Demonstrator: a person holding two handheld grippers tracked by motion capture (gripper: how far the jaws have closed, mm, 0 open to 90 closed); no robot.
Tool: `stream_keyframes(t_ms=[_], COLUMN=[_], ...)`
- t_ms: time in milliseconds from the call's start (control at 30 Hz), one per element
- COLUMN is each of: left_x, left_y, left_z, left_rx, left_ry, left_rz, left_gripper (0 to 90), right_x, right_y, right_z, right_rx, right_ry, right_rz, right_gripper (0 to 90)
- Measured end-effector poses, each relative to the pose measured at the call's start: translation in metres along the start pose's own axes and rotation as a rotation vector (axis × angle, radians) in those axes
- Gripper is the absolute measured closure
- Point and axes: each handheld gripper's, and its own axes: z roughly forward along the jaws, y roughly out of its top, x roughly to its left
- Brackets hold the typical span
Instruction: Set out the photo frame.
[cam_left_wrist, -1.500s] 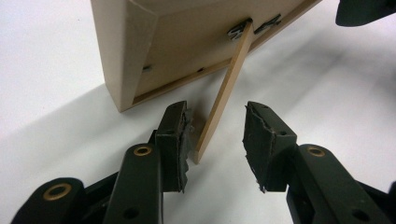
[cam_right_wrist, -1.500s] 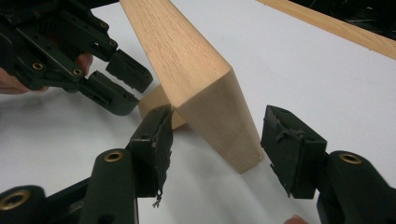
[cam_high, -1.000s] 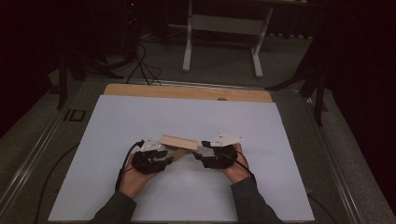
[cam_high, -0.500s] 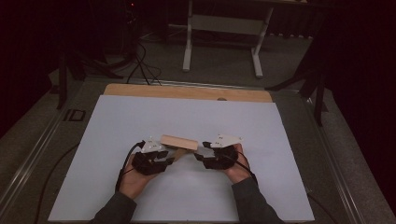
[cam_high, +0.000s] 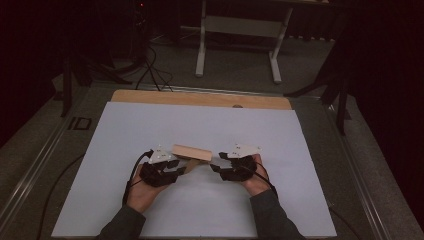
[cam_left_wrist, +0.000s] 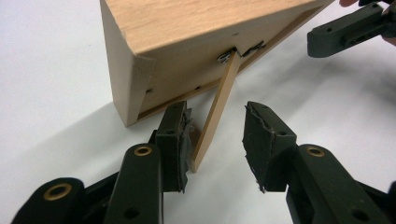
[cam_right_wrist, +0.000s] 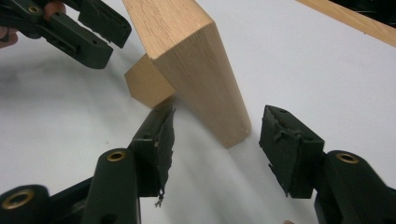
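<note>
Frame stands tilted on the sheet, propped by its strut. Left gripper gapes around the strut, one pad touching it. Right gripper, just closing slightly, straddles the frame's end without contact. Standing looks done; letting go remains.

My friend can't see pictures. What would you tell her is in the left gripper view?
A wooden frame stands tilted on a white table, propped on a thin wooden leg hinged to its back. The left gripper has its two black jaws open on either side of that leg, one pad close beside it. The right gripper's jaw shows top right.
</note>
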Motion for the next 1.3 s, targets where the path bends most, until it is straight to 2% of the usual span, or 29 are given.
stream_keyframes(t_ms=[200,367,567,700,833,967,1067,1300], left_x=[0.001,0.002,0.002,0.002,0.003,0.005,0.005,0.003], left_y=[0.002,0.004,0.006,0.007,0.008,0.009,0.01,0.012], left_z=[-0.004,-0.006,-0.007,-0.006,-0.005,-0.005,-0.004,-0.002], left_rx=[-0.022,-0.043,-0.057,-0.061,-0.065,-0.069,-0.068,-0.066], left_ry=[0.007,0.015,0.023,0.032,0.048,0.053,0.051,0.053], left_rz=[-0.005,-0.005,-0.005,-0.007,-0.015,-0.02,-0.015,-0.003], left_gripper=[62.0,64.8,70.2,75.5,81.9,88.0,89.0,88.9], right_x=[-0.003,-0.006,-0.003,-0.004,-0.007,-0.008,-0.006,-0.006], right_y=[-0.001,-0.002,-0.001,0.001,0.003,0.01,0.014,0.029], right_z=[-0.002,-0.003,0.002,0.008,0.011,0.012,0.015,0.024], right_rx=[-0.007,-0.005,0.006,-0.004,-0.027,-0.045,-0.047,-0.073], right_ry=[0.0,-0.021,-0.088,-0.118,-0.13,-0.129,-0.122,-0.093], right_rz=[0.005,0.012,0.011,0.031,0.069,0.08,0.064,0.082], right_gripper=[50.1,57.4,77.7,85.9,89.3,89.5,89.6,89.6])
